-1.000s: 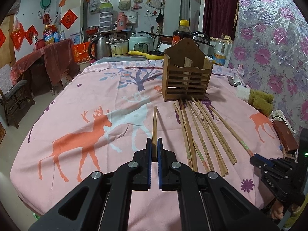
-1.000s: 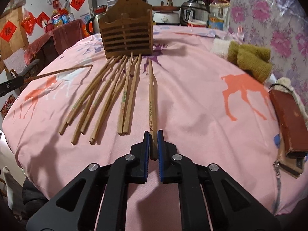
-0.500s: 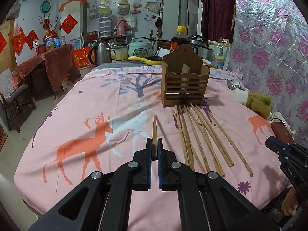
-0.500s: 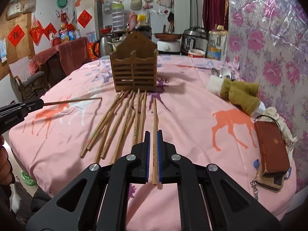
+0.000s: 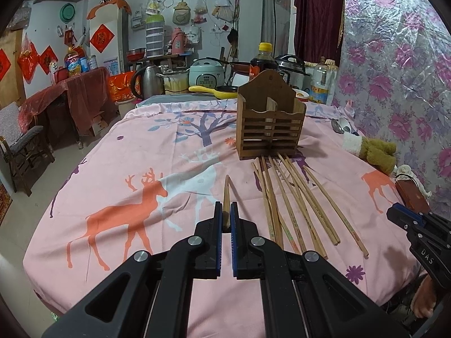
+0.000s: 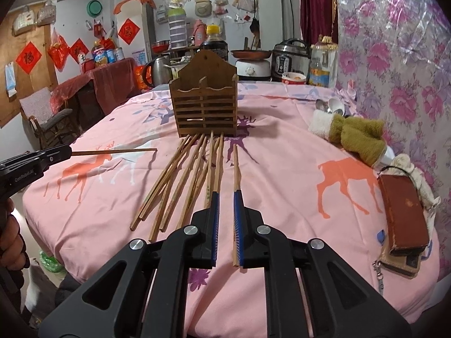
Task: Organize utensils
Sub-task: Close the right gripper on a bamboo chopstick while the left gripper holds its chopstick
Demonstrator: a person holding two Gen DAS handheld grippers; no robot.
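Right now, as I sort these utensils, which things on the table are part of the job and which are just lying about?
Part of the job:
- wooden holder
- loose chopsticks on the cloth
- chopstick clamped in the left gripper
- chopstick between the opening jaws of the right gripper

Lying about:
- olive towel
- brown wallet
- spoons

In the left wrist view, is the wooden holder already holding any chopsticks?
No: the wooden holder has nothing sticking out of its top, and the loose chopsticks lie on the tablecloth.
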